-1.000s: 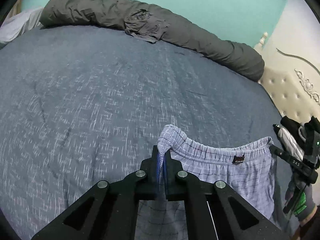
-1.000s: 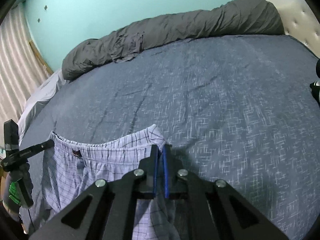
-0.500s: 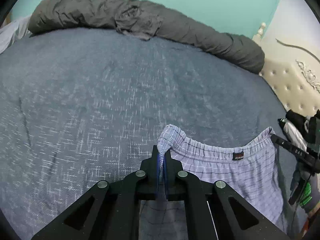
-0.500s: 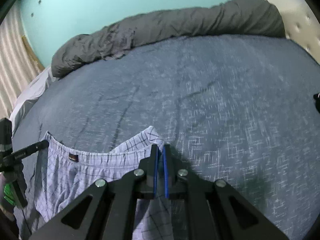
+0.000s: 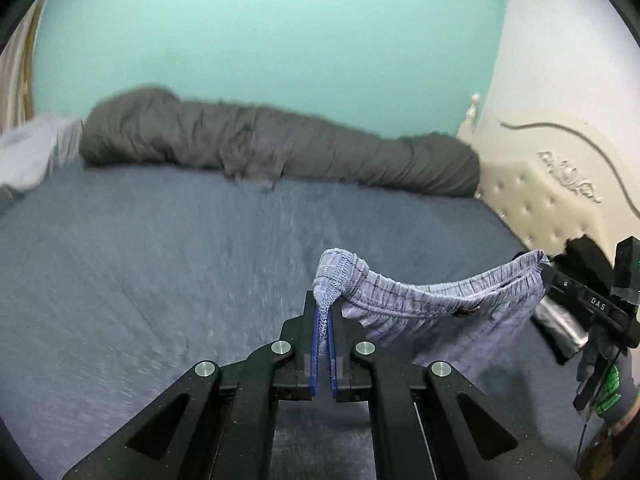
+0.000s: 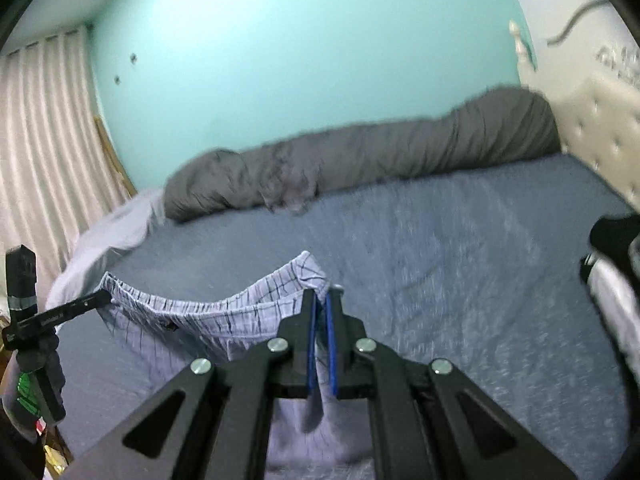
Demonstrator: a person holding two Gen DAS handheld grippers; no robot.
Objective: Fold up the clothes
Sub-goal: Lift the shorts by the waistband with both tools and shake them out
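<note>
- A pair of pale checked shorts (image 5: pixel 432 300) hangs stretched by its waistband between two hand-held grippers above a bed (image 5: pixel 160 264) covered in a speckled blue-grey spread.
- The left gripper (image 5: pixel 323 320) has its fingers closed on one bunched end of the elastic waistband; the cloth rises in a small hump over the blue-lined tips and drops down between them.
- The right gripper (image 6: pixel 321 304) clamps the opposite end of the same waistband, its fingers pressed together on the fabric, with the rest of the shorts hanging below it.
- Between the two grips the waistband sags in a shallow curve, and a small dark label (image 5: pixel 466 312) shows on its inner side.
- From the left camera the other gripper appears at the far right, held by a hand in a grey-and-green glove (image 5: pixel 608 388).
- From the right camera the other gripper shows at the far left edge, its tip at the shorts' corner.
- A long rolled dark grey duvet (image 6: pixel 360 160) lies along the far edge of the bed, against a mint-green wall (image 6: pixel 280 40).
- A cream tufted headboard (image 5: pixel 536 204) stands at the right end of the bed.
- A pale curtain (image 6: pixel 44 128) hangs to the left.
- Black-and-white clothing (image 6: pixel 612 264) lies at the right edge of the bed; its shape is too blurred to tell.
</note>
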